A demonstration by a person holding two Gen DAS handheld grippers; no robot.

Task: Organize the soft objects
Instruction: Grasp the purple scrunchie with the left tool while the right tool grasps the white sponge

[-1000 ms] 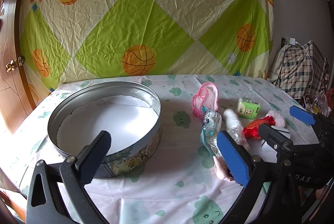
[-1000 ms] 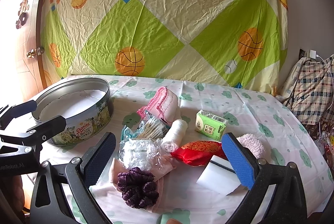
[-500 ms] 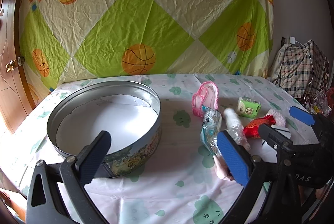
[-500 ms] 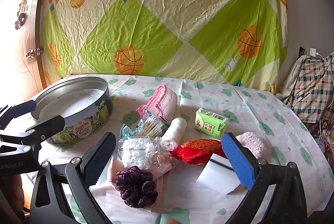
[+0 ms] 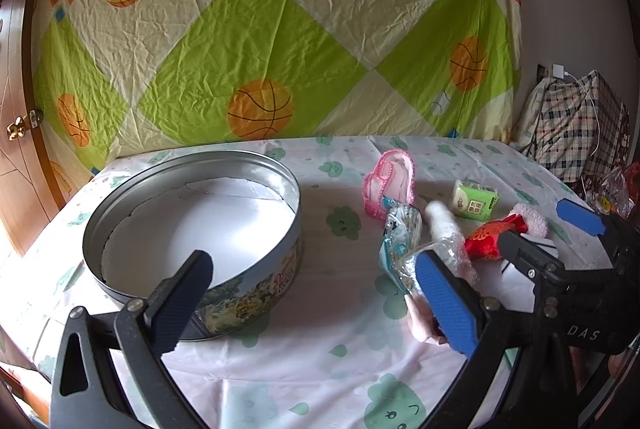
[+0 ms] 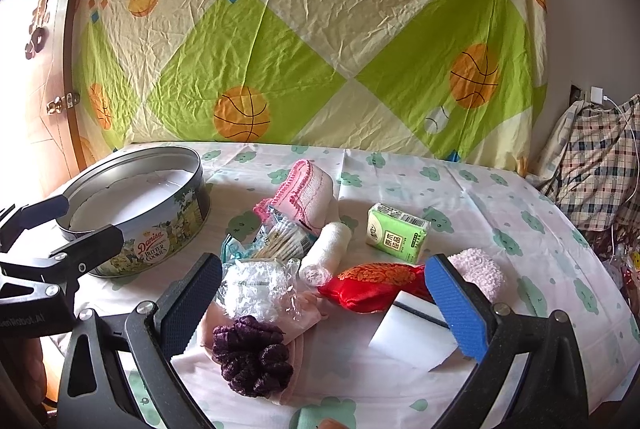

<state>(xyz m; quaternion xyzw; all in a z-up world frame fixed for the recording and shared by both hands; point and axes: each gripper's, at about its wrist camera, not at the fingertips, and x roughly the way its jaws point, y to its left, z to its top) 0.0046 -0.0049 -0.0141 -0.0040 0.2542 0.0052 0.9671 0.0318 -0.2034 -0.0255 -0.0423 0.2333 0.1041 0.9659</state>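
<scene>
Behind the counter hangs a patterned sheet; both grippers (left gripper, right gripper) have jaws released, nothing grasped; sorting seems not begun; next, the right closes on the purple scrunchie for the tin.

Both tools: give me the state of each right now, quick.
Left tool: open, holding nothing, hovering by the cookie tin.
Right tool: open, holding nothing, above the purple scrunchie.

The round cookie tin is shiny metal with a printed glossy wall and a white paper liner. Right of it lie crinkly clear plastic wrap, a satin-sheen red embroidered pouch, and a fuzzy purple knitted scrunchie. The surface wears matt printed cloth.
</scene>
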